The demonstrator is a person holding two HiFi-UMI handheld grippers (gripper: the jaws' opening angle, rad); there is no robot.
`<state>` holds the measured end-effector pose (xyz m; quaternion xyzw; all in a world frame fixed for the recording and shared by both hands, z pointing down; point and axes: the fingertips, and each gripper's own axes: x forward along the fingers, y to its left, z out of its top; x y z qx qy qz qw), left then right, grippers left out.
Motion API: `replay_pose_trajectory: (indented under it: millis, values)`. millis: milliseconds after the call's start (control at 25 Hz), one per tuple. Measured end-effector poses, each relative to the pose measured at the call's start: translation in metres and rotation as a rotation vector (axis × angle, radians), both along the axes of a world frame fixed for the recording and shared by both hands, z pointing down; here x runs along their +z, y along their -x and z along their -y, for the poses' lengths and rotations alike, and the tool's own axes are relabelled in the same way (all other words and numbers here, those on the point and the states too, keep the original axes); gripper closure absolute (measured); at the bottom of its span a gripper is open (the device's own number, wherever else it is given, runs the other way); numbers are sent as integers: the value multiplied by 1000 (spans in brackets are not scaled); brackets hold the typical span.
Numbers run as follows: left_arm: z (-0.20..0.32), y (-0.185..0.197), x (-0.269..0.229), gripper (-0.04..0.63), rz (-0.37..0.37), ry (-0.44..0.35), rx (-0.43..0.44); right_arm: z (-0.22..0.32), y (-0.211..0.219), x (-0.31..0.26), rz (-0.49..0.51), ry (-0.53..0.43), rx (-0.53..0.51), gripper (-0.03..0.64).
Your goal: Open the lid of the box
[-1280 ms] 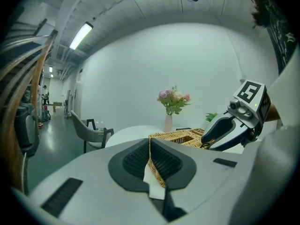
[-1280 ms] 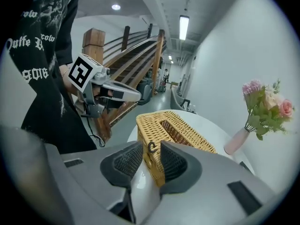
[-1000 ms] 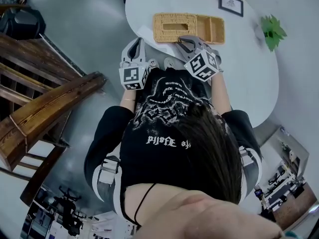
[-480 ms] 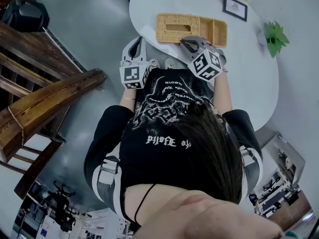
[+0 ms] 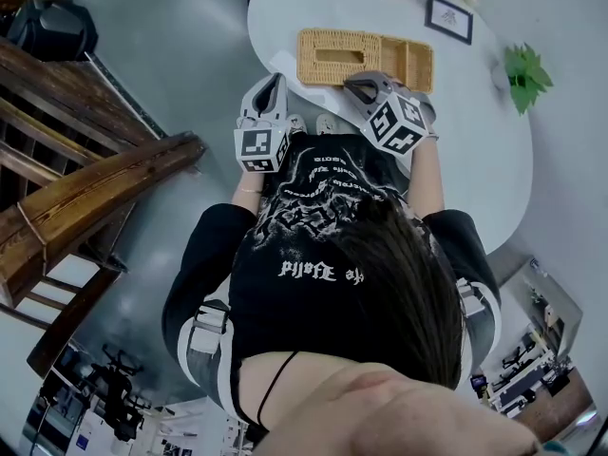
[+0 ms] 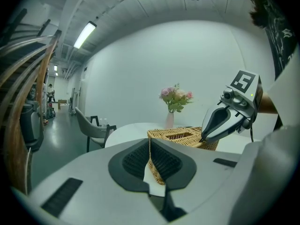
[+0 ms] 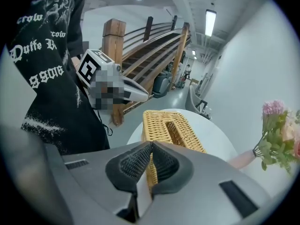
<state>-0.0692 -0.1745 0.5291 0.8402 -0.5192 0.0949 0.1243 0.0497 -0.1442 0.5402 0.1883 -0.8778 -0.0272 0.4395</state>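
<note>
The step in hand looked like the grasp itself: the right gripper [image 5: 358, 85] pointed steeply down at the near long edge of the wicker box [image 5: 365, 57]. Its fingers had just been closing and stood almost together, seemingly pinched on the thin near rim of the lid [image 5: 332, 53], with a strip of wicker showing between them. The left gripper [image 5: 273, 84] hung just off the box's left near corner, its fingers together on nothing. The box lay flat near the front edge of the white tabletop [image 5: 456, 131], its long axis running left to right before the person. The slotted lid faced up over its left part, and an open compartment lay at the right. The next move probably called for raising that rim while the box stayed put; whether the lid hinged could not be told.
</note>
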Motion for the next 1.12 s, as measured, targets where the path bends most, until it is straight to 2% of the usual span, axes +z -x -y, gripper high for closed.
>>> replay_pose_trajectory:
  millis: [520,640,800,1120]
  values:
    - [11,-2,-5,569,-28,14,-17,11,0,-26,15,-18,-38,580]
    - [14,0,-9,569,-57,16,-34,15,2,-35,58,-9,-33,580]
    - [19,0,-21,569,-106,4,-53,21,-2,-41,55,-23,-28,580]
    - [23,2,-26,569,-106,-14,-63,33,0,-59,101,-51,-21,580]
